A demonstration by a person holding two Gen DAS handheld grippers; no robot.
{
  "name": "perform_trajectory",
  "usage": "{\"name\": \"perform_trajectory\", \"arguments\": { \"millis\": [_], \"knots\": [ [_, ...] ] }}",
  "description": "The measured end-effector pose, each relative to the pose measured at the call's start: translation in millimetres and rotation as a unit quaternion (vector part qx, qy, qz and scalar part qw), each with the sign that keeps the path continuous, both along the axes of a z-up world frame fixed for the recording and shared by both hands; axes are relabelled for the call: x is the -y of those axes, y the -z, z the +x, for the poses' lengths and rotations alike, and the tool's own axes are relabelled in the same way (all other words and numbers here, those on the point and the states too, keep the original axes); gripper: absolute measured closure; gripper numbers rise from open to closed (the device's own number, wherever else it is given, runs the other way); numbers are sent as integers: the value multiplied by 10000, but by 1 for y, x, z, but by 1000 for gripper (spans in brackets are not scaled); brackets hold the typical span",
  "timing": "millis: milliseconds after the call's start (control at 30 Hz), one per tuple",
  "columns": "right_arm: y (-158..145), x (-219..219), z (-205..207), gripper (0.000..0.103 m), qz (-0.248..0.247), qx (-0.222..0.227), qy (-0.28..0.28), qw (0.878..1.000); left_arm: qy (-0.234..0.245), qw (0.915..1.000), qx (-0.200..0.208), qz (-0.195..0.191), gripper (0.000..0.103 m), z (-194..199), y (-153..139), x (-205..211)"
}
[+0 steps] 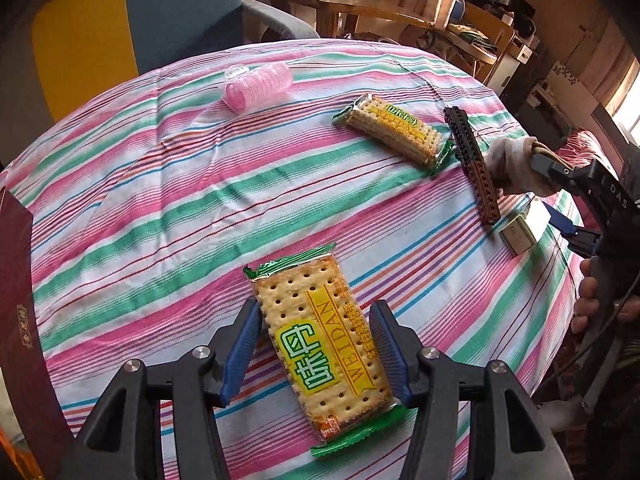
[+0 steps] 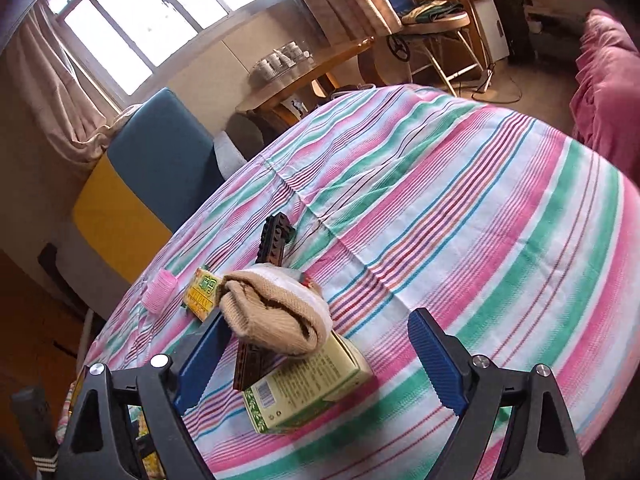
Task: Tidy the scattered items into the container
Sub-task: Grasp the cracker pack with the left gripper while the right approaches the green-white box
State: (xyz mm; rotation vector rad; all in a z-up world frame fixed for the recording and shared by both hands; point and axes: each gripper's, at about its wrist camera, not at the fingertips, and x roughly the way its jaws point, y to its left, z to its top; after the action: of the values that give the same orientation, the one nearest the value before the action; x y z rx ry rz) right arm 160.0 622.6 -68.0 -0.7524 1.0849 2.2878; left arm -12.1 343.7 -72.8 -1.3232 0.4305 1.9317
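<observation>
A cracker packet (image 1: pixel 324 344) lies on the striped cloth between the open fingers of my left gripper (image 1: pixel 316 344), which straddle it without gripping. A second cracker packet (image 1: pixel 394 130) (image 2: pixel 202 292), a pink hair roller (image 1: pixel 256 86) (image 2: pixel 160 290) and a black-and-brown brick bar (image 1: pixel 472 160) (image 2: pixel 276 240) lie farther off. My right gripper (image 2: pixel 316 356) is open over a green-and-cream box (image 2: pixel 304 384) (image 1: pixel 520 232), with a rolled beige sock (image 2: pixel 276 312) (image 1: pixel 516 164) lying on the box.
A dark red box (image 1: pixel 24 320) stands at the left table edge. A blue and yellow chair (image 1: pixel 132 20) (image 2: pixel 152 184) is behind the table. A wooden side table (image 1: pixel 352 4) and clutter stand beyond. A pink bed (image 2: pixel 608 92) is at the right.
</observation>
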Motion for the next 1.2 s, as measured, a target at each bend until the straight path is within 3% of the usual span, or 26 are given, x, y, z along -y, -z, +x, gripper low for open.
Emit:
{"name": "perform_trajectory", "arguments": {
  "millis": [167, 600, 700, 800, 900, 1033, 1200],
  "knots": [
    [6, 25, -17, 11, -165, 5, -611, 9980, -40, 10000, 47, -13, 55, 4, 4, 28],
    [12, 142, -21, 11, -450, -81, -2189, 9747, 107, 9997, -93, 178, 55, 36, 2, 96],
    [3, 163, -19, 12, 8, 166, -2273, 9737, 138, 9994, -33, 300, 55, 42, 2, 110],
    [-13, 168, -16, 13, 766, 424, -2026, 9753, 74, 9988, 80, 475, 53, 40, 1, 118],
    [-23, 167, -25, 17, 1409, 663, -1891, 9695, -3, 9983, 166, 567, 50, 38, 0, 123],
    [-22, 154, -45, 42, 1805, 1111, -1956, 9575, -29, 9981, 135, 595, 47, 38, -2, 127],
    [-11, 144, -64, 45, 1799, 1467, -2262, 9460, -73, 9981, 26, 609, 45, 36, -6, 134]
  ]
}}
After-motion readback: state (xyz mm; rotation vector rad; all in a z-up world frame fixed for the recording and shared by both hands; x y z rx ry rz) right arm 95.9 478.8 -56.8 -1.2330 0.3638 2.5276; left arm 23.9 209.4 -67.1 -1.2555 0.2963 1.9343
